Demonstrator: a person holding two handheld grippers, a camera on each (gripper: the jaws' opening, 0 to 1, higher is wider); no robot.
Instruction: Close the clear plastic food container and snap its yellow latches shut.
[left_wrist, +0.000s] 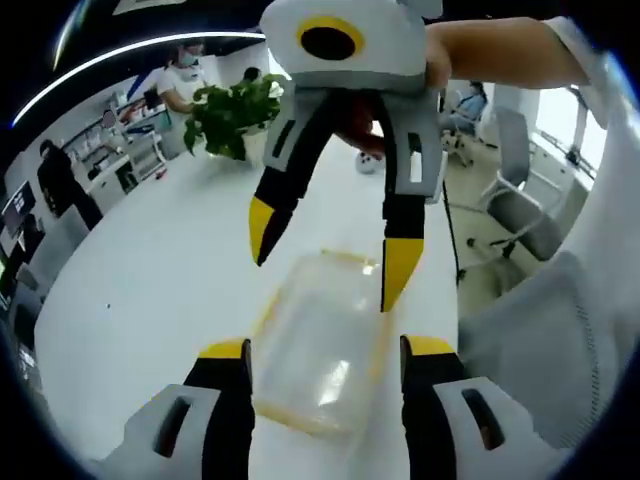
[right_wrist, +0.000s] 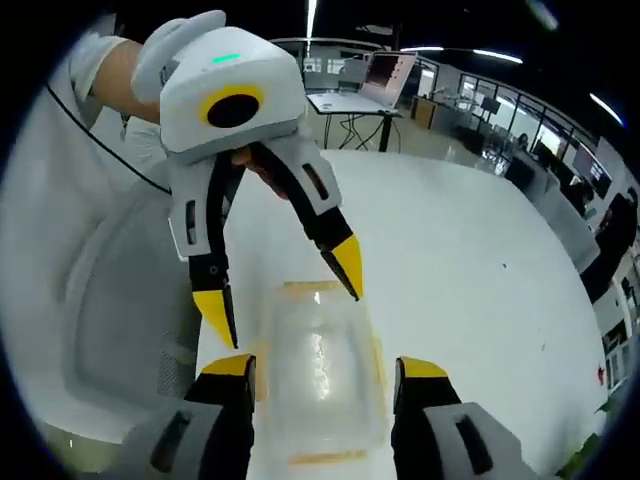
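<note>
Hovering, spread and empty, left gripper (left_wrist: 326, 358) at 6 o'clock straddles clear plastic food container (left_wrist: 318, 340) on white table (left_wrist: 150, 270); right gripper (left_wrist: 330, 250), likewise spread, beyond at 12. Lid looks down; yellow latches (left_wrist: 372, 345) unsnapped. Next: press one.

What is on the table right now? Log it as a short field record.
object: clear plastic food container with yellow latches, lying flat
surface: white table
left gripper: jaws open, above one end of the container
right gripper: jaws open, above the opposite end
contact: none visible
background: green potted plant, grey office chair
</note>
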